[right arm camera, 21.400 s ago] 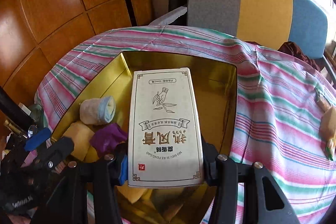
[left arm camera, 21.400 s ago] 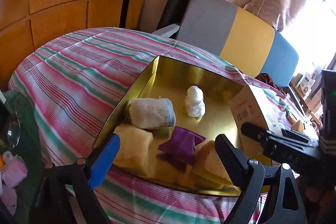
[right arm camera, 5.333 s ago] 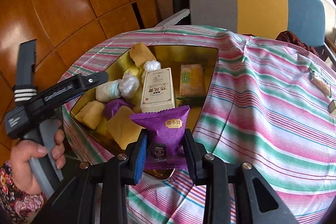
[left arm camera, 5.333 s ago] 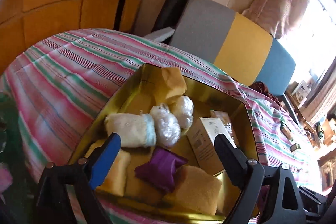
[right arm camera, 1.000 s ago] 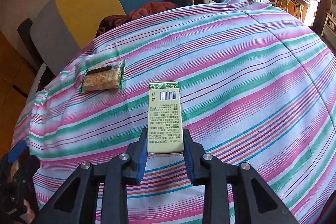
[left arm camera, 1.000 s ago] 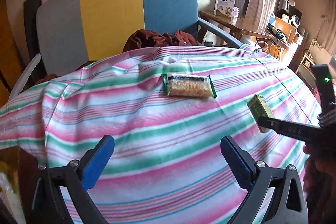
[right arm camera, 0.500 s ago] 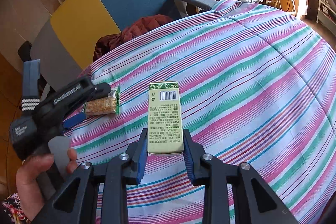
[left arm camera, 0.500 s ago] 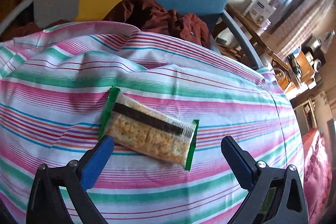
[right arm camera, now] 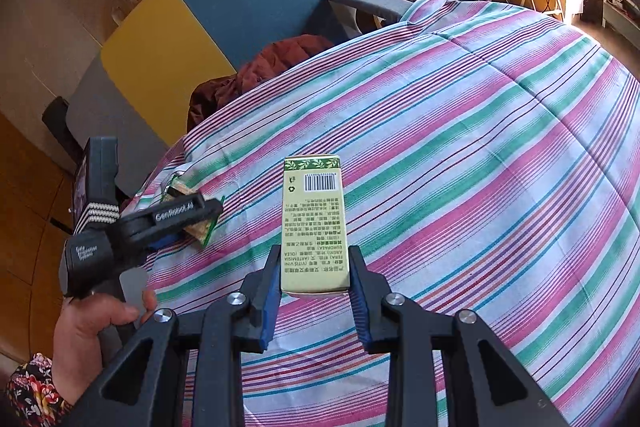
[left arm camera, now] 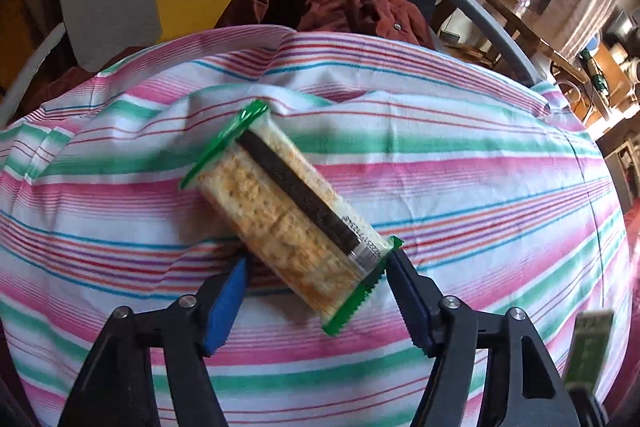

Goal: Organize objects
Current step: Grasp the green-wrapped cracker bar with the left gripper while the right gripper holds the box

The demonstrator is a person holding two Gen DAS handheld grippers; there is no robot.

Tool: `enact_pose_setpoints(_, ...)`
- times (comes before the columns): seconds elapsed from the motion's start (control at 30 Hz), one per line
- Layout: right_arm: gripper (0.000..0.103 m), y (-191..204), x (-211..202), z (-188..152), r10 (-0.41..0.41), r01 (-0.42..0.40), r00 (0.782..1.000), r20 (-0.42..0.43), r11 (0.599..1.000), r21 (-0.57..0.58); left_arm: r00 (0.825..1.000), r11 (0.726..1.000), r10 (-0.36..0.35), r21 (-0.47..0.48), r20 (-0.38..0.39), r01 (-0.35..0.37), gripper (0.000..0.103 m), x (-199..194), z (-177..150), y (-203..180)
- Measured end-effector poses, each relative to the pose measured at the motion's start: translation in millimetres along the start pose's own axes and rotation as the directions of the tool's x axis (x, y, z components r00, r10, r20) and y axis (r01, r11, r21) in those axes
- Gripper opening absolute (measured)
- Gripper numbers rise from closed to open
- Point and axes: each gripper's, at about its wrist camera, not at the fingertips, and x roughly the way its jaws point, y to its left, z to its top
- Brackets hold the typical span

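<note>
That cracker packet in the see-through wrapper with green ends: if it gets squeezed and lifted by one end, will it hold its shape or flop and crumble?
The cracker packet looks fairly stiff: squared biscuits fill it end to end, so it probably lifts flat. It seems light for its size. The crackers could crack under a hard pinch, and the glossy film may slip. The left tool, whose jaws have just been closing, straddles its near end.

Striped tablecloth (left arm camera: 460,163), cracker packet (left arm camera: 288,211) lying, apparently flat

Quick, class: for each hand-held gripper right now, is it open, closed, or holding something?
Left hand-held gripper: jaws have just been closing around the cracker packet; grip cannot be told.
Right hand-held gripper: closed on the green box.
</note>
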Motion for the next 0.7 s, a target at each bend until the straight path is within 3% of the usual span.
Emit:
enact_pose_setpoints(0.07, 0.030, 0.1, -0.9, -0.4, 0.003, -0.003, 1.000, 0.002, 1.000, 0.002, 0.999, 0.999, 0.034, 0.012, -0.007, -0.034, 0.066, -5.5, -8.3, 8.4)
enact_pose_setpoints(0.13, 0.030, 1.2, -1.5, -0.7, 0.006, -0.006, 1.000, 0.008, 1.000, 0.002, 1.000, 1.000, 0.021, -0.012, 0.022, -0.021, 0.066, -15.2, -13.3, 15.9)
enact_pose_setpoints(0.2, 0.030, 2.4, -1.2, -0.5, 0.011, -0.011, 1.000, 0.012, 1.000, -0.001, 0.997, 1.000, 0.012, -0.026, 0.070, -0.010, 0.080, -23.3, -12.2, 16.6)
enact_pose_setpoints(0.27, 0.030, 2.6, 0.2, -0.1, 0.011, -0.011, 1.000, 0.012, 1.000, -0.006, 0.989, 0.998, 0.053, -0.052, 0.136, -0.046, 0.097, -29.5, -6.9, 13.8)
enact_pose_setpoints(0.33, 0.030, 2.5, 2.2, -0.2, 0.012, -0.012, 1.000, 0.005, 1.000, -0.007, 0.982, 0.996, 0.074, -0.058, 0.176, -0.064, 0.100, -28.5, 0.8, 10.3)
enact_pose_setpoints(0.43, 0.030, 2.9, 5.0, -0.4, 0.008, -0.008, 1.000, -0.001, 1.000, -0.014, 0.988, 0.992, 0.084, -0.106, 0.132, -0.070, 0.100, -6.7, 17.1, 15.8)
enact_pose_setpoints(0.53, 0.030, 5.3, 7.8, -1.6, 0.006, -0.006, 1.000, -0.007, 1.000, -0.026, 0.994, 0.988, 0.057, -0.149, 0.089, -0.044, 0.074, 12.4, 19.5, 26.7)
enact_pose_setpoints(0.63, 0.030, 7.0, 9.3, -2.6, 0.011, -0.011, 1.000, -0.013, 0.999, -0.033, 0.983, 0.995, 0.090, -0.046, 0.161, -0.083, 0.051, 8.2, 11.2, 18.8)
enact_pose_setpoints(0.7, 0.030, 7.4, 10.3, -2.6, 0.013, -0.013, 1.000, -0.014, 0.999, -0.037, 0.978, 0.998, 0.068, -0.025, 0.195, -0.065, 0.048, 3.0, 0.2, 24.9)
